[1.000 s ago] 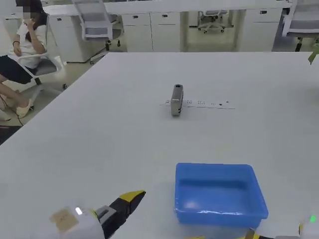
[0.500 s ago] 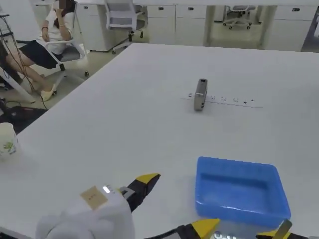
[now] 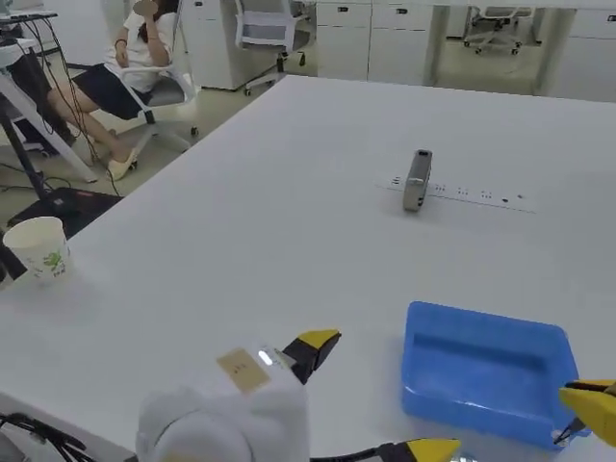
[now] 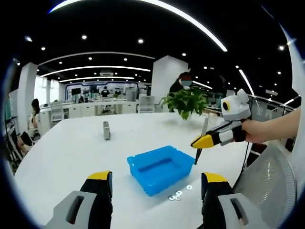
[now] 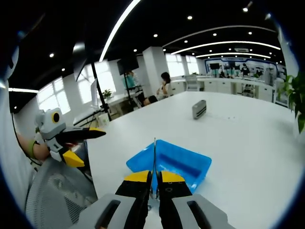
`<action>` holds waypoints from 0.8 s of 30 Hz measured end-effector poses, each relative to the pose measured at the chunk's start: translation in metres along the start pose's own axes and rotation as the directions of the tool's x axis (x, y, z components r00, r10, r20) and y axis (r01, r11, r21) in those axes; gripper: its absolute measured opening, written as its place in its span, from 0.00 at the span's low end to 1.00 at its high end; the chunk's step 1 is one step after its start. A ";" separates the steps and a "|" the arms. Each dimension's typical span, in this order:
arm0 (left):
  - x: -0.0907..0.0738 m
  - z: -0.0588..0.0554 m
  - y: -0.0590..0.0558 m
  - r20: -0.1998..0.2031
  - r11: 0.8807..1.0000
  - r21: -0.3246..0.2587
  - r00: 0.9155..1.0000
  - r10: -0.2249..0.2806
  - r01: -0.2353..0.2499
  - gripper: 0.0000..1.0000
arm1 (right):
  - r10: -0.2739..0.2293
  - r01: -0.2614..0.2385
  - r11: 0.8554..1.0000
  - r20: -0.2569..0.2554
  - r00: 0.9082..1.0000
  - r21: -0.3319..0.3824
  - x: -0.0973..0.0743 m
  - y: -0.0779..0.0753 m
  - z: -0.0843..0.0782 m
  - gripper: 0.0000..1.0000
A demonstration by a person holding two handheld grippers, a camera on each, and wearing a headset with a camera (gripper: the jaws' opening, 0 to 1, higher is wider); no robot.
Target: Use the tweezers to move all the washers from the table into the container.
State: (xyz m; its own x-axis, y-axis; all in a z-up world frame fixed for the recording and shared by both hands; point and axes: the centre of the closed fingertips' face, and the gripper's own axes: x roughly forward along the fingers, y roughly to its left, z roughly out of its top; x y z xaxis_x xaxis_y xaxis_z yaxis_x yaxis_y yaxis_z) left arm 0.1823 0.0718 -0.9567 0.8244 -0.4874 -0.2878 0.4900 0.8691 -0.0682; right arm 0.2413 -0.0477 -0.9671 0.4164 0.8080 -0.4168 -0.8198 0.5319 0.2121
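Note:
The blue container (image 3: 486, 371) stands on the white table near its front edge, and nothing shows inside it. Several small washers (image 4: 177, 194) lie on the table just beside the container's near corner. My left gripper (image 3: 375, 395) is open beside the container's left, its jaws (image 4: 157, 179) wide apart and holding nothing. My right gripper (image 5: 152, 176) is shut on thin metal tweezers (image 5: 154, 155), which point over the container (image 5: 171, 162). It hangs in the air at the container's right (image 4: 224, 131), with the tweezers (image 4: 200, 143) pointing downward.
A small grey box (image 3: 417, 180) lies further back on the table by a row of tiny marks. A paper cup (image 3: 38, 250) stands near the left edge. A person (image 3: 135, 58) sits on a chair beyond the table. A potted plant (image 4: 186, 102) is at the far end.
The head camera has swung, shifting the whole scene right. My left gripper has come a little forward beside the container, both jaw tips now showing. My right gripper's yellow tip shows at the container's right corner.

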 end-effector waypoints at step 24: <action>0.001 -0.008 0.000 -0.042 1.000 0.018 0.999 0.003 -0.002 0.74 | -0.081 0.082 0.997 -0.078 0.994 0.007 0.048 -0.054 -0.014 0.03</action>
State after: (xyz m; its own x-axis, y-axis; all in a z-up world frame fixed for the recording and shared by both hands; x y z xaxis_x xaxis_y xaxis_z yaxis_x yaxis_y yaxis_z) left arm 0.1813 0.0722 -0.9649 0.8132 -0.4809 -0.3279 0.4933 0.8684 -0.0504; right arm 0.3001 -0.0412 -1.0106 0.4491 0.7401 -0.5006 -0.7802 0.5979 0.1840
